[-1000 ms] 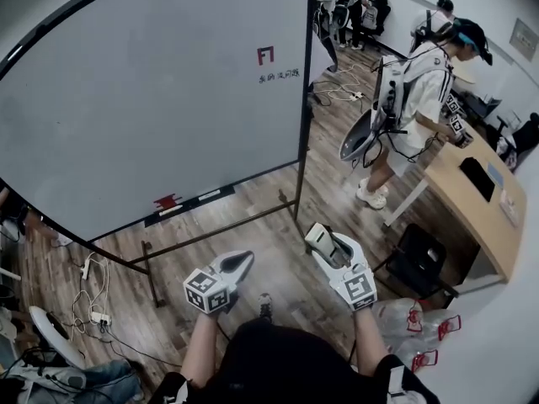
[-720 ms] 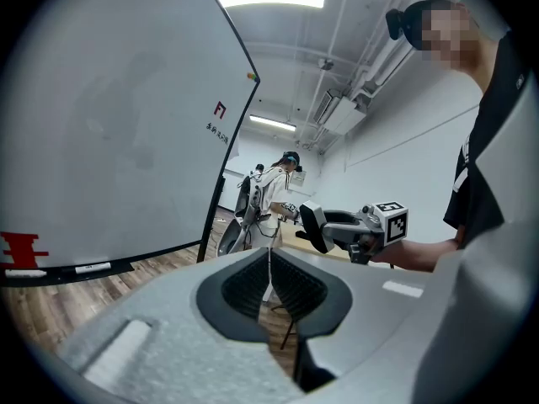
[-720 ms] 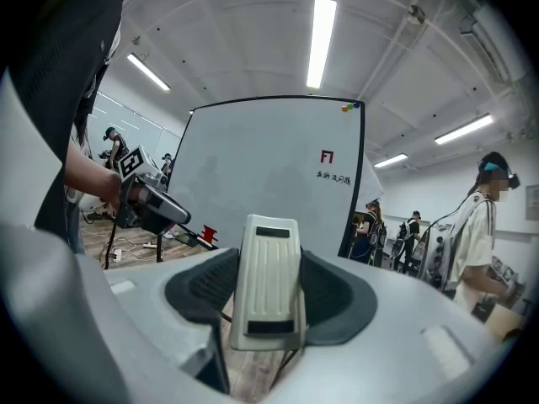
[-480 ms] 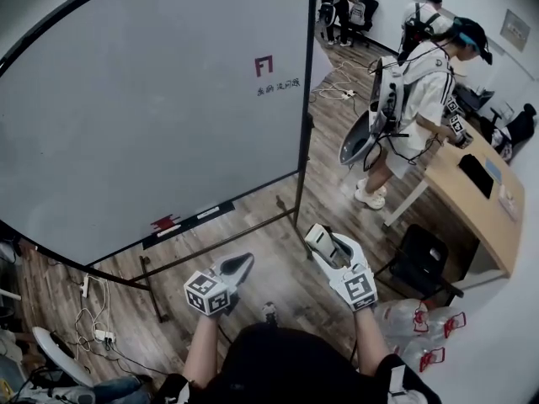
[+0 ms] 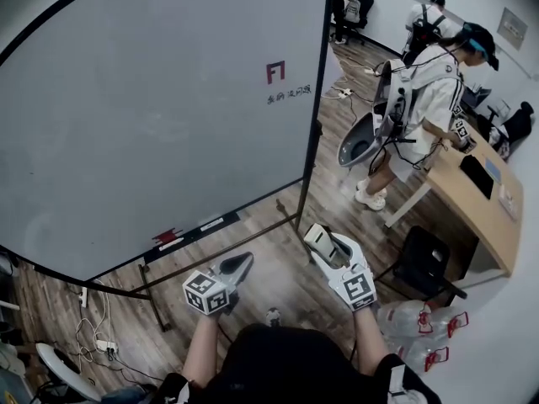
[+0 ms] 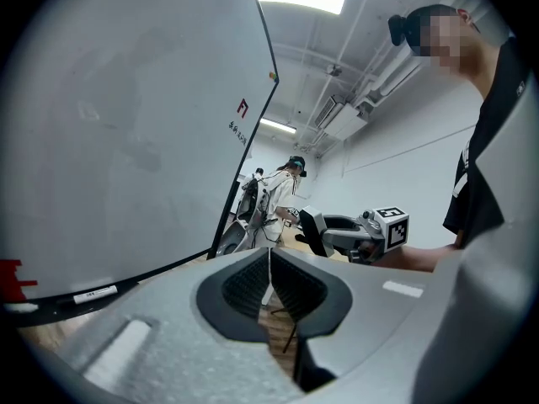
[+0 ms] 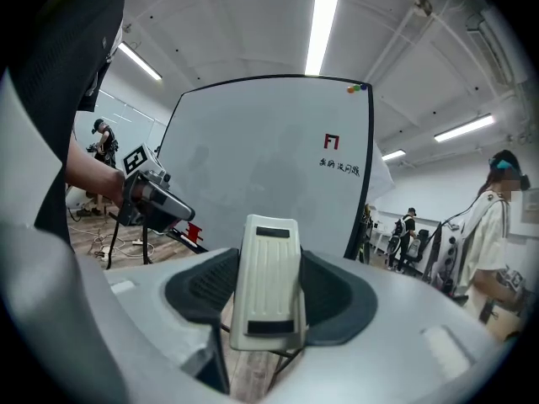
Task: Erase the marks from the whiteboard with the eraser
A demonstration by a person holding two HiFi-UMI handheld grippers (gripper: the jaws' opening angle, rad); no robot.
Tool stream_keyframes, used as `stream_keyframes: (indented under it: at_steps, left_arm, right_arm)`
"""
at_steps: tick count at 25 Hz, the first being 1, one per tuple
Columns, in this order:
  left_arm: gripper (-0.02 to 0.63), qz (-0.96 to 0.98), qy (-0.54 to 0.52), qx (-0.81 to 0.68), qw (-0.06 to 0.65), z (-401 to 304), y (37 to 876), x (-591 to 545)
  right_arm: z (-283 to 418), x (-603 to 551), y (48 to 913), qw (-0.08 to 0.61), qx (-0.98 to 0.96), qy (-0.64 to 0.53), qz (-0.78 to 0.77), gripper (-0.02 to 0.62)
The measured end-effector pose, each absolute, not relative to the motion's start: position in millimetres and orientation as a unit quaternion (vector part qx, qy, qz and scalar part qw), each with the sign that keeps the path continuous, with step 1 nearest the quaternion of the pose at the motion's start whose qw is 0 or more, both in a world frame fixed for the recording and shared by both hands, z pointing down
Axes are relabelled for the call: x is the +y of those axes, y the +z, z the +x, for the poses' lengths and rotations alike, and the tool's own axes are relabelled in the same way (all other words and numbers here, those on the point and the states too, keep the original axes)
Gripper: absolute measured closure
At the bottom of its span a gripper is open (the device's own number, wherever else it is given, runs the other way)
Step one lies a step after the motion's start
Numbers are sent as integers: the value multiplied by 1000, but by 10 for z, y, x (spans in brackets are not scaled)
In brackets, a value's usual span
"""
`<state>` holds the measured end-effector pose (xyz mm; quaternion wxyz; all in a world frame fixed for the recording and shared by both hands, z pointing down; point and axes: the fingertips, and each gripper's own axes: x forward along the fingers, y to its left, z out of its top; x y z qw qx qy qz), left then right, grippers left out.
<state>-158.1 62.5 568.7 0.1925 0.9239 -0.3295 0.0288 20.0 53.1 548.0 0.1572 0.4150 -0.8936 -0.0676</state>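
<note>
The right gripper (image 5: 323, 244) pinches the white ribbed plastic eraser (image 7: 268, 278) between its 2 jaws. The eraser points forward, probably so that it can reach the board first. The left gripper (image 6: 269, 281) is pressed together on nothing. The large grey-white whiteboard (image 5: 152, 116) stands well apart ahead, and its red mark (image 5: 275, 72) and small dark writing (image 5: 289, 96) are not yet wiped.

Cream ribbed eraser (image 7: 268, 280) sits clamped in right tool (image 5: 322, 245) before the upright, marked whiteboard (image 5: 152, 99).
</note>
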Motion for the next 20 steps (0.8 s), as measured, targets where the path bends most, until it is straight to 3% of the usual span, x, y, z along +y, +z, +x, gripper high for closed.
stream_keyframes:
  at_steps: [20]
  left_arm:
    - [589,923,34,-332,191,-1702,5732,-169]
  right_arm:
    - [63,-340,5493,157,-895,-77,410,357]
